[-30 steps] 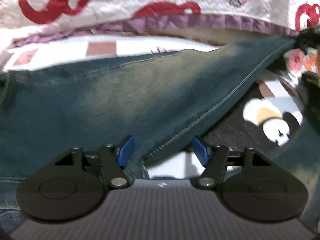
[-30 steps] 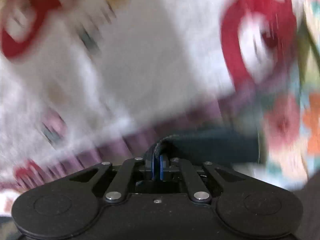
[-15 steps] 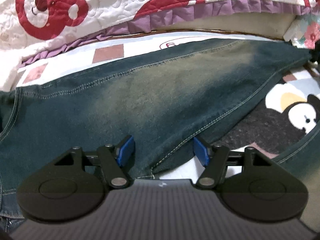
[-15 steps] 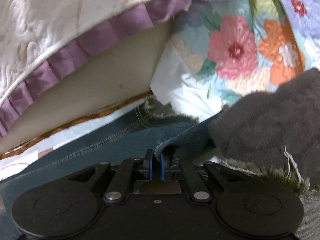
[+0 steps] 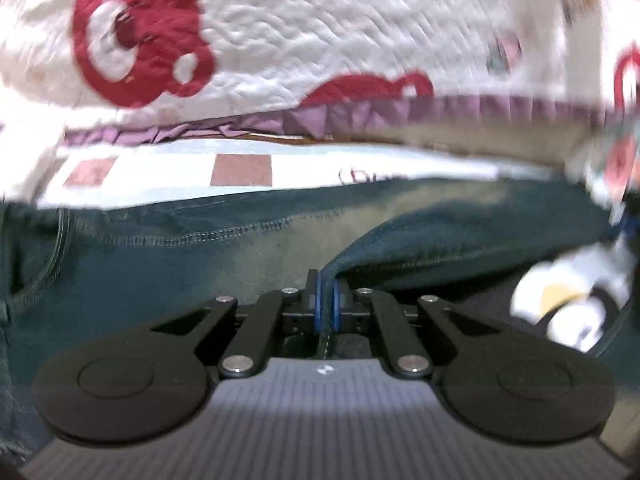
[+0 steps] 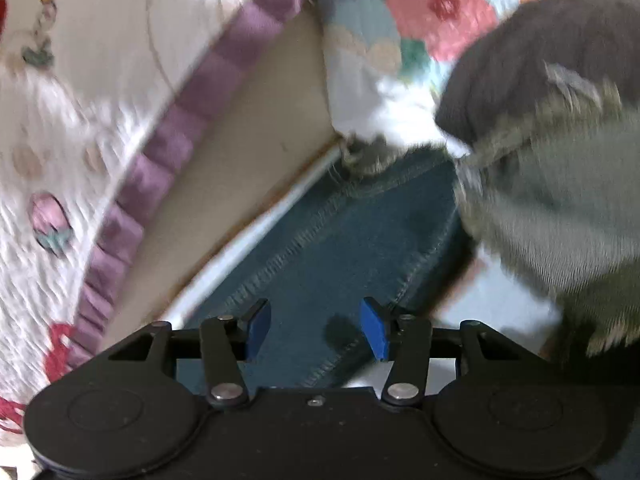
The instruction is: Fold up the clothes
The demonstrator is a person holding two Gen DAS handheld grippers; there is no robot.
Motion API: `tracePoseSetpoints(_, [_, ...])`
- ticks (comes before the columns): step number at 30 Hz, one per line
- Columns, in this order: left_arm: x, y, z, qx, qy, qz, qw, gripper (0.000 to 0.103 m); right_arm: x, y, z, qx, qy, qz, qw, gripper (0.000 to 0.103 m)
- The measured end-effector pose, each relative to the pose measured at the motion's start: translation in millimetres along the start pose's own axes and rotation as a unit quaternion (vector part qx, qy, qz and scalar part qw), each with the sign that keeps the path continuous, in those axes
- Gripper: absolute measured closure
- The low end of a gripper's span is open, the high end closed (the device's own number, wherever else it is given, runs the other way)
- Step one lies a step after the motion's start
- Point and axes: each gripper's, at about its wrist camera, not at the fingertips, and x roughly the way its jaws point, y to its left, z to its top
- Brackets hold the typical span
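1. Jeans (image 5: 168, 256), dark blue denim faded to a greenish tone down the middle, lie spread across a white sheet with brown squares (image 5: 240, 170).
2. At the left gripper (image 5: 328, 306) the blue pads are pressed together on a raised fold of the jeans' seamed edge; the denim rises into the jaws and a strip of it hangs out behind them.
3. Behind the jeans in the left wrist view lies a white quilt with red bear prints (image 5: 320, 40), edged by a purple frill (image 5: 360, 114).
4. The right gripper (image 6: 316, 330) has its jaws opening; its blue pads stand well apart over a stitched jeans leg (image 6: 340, 248), with denim below the gap and neither pad pressing on it.
5. The leg's frayed hem (image 6: 370, 160) lies at the corner where a floral quilt (image 6: 432, 8) meets the purple-frilled one.
6. A grey-brown garment (image 6: 560, 152) lies to the right, overlapping the jeans' edge.
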Motion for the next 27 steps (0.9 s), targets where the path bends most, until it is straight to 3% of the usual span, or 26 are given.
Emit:
tracePoseSetpoints(2, [5.1,1.1,-3.8,-0.003,0.005,0.001,1.0000,0.098,-7.3,-6.0,-13.8,0.045,0.003,-0.036,0.998,0.048])
tracePoseSetpoints(5, [12.7,2.8,-9.6,-0.007,0.013,0.003,0.9999,0.098,-18.8,-23.1,-32.4,0.105,0.006,-0.044,0.993,0.047])
tracePoseSetpoints(8, [10.5,5.9,-7.8,-0.011,0.010,-0.002,0.9999,0.098,-13.0,-32.1,-30.9,0.108,-0.028,-0.010,0.994,0.045])
tracePoseSetpoints(10, [8.0,5.1,-8.8,-0.006,0.007,0.000,1.0000,0.098,2.2,-38.2,-25.3,0.120,-0.050,0.036,0.991,0.042])
tracePoseSetpoints(13, [7.6,1.3,-10.5,-0.004,0.007,0.014,0.9999,0.098,24.2,-32.3,-12.0,0.113,-0.104,0.029,0.988,0.042])
tracePoseSetpoints(16, [7.5,-0.3,-9.8,-0.007,0.007,0.018,0.9998,0.099,51.5,-10.4,9.4,0.056,-0.130,-0.013,0.990,0.037])
tracePoseSetpoints(17, [6.5,-0.5,-9.8,-0.005,0.005,0.016,0.9998,0.099,63.6,-2.6,23.5,0.035,-0.123,-0.019,0.992,0.041])
tracePoseSetpoints(18, [5.4,-0.6,-9.7,-0.003,0.004,0.014,0.9999,0.099,75.9,5.4,38.9,0.014,-0.113,-0.022,0.993,0.058])
tracePoseSetpoints(19, [4.0,0.6,-9.7,-0.008,0.006,0.007,0.9999,0.099,77.1,16.4,53.7,0.004,-0.113,-0.010,0.994,0.095])
tracePoseSetpoints(21, [1.2,1.1,-9.5,-0.014,0.013,-0.010,0.9998,0.099,64.2,45.7,81.1,-0.019,-0.131,0.033,0.991,0.097])
tracePoseSetpoints(22, [-0.1,1.1,-9.3,-0.016,0.017,-0.018,0.9996,0.098,49.8,62.8,89.8,-0.064,-0.153,0.038,0.985,0.098])
tracePoseSetpoints(25, [4.8,-3.2,-11.3,-0.008,0.052,-0.054,0.9971,0.094,6.1,112.7,113.4,-0.216,-0.218,0.039,0.951,0.100])
tracePoseSetpoints(27, [8.8,-6.4,-12.7,-0.001,0.078,-0.078,0.9939,0.088,13.5,111.0,121.0,-0.255,-0.207,-0.006,0.945,0.100])
